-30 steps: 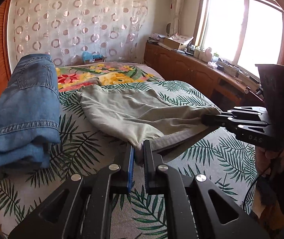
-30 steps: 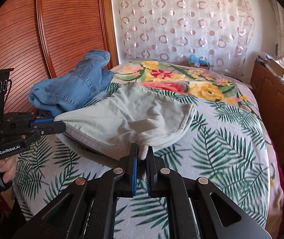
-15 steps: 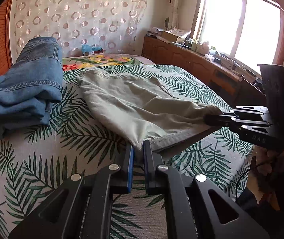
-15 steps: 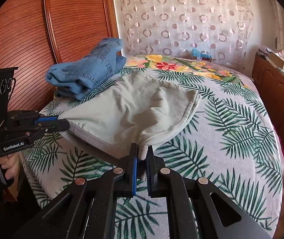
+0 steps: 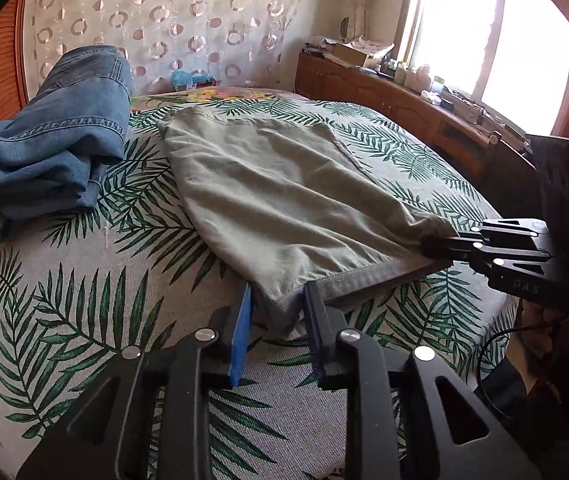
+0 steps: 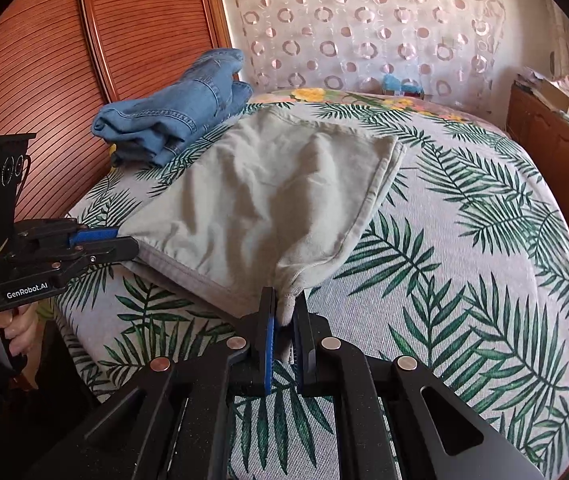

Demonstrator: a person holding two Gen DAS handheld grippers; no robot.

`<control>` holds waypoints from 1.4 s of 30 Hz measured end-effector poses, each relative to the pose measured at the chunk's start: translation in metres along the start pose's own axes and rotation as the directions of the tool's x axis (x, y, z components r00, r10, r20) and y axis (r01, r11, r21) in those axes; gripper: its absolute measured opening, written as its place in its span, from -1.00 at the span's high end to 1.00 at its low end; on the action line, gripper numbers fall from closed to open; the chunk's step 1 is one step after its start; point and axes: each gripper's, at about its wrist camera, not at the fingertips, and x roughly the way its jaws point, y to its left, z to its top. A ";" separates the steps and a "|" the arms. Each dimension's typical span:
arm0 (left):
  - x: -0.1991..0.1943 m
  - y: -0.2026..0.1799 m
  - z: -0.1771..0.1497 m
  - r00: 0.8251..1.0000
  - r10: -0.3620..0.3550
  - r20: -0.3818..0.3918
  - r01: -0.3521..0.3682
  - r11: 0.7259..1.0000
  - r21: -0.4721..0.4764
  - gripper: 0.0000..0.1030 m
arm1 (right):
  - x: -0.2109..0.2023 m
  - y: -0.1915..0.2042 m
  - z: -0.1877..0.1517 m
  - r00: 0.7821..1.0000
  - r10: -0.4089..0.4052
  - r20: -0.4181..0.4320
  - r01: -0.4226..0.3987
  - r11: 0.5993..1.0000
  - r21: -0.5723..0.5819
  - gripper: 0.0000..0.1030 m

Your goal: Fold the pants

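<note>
Pants: grey-green pants (image 5: pixel 284 200) lie across the middle of the frame on the palm-print bed (image 5: pixel 84 320), near edge lifted.
Left gripper (image 5: pixel 276 312): fingers parted around a hem corner, barely pinching.
Right gripper (image 6: pixel 284 316): clamped on the other corner.
Doing it well: probably lay the edge down evenly, corners level, cloth taut.
Containers: none visible; jeans (image 5: pixel 52 132) piled upper left.

Bed (image 5: pixel 84 320): khaki pants (image 5: pixel 284 200), folded jeans (image 5: pixel 56 144).
</note>
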 end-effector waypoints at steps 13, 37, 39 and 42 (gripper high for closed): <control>0.006 0.013 0.004 0.999 0.016 0.039 -0.014 0.998 -0.054 0.22 | 0.010 0.001 -0.016 1.000 -0.008 0.010 0.008 1.000 0.012 0.87; 0.012 0.004 -0.018 0.999 -0.052 -0.002 0.052 0.996 -0.066 0.37 | 0.009 -0.004 -0.020 1.000 0.005 0.006 -0.006 1.000 0.030 0.87; 0.012 0.005 -0.017 0.998 -0.057 0.000 0.057 0.996 -0.071 0.48 | 0.009 -0.004 -0.020 1.000 0.005 0.006 -0.005 1.000 0.029 0.87; 0.011 0.005 -0.016 0.998 -0.060 0.008 0.060 0.996 -0.069 0.68 | 0.010 -0.004 -0.020 1.000 0.007 0.006 -0.007 1.000 0.030 0.87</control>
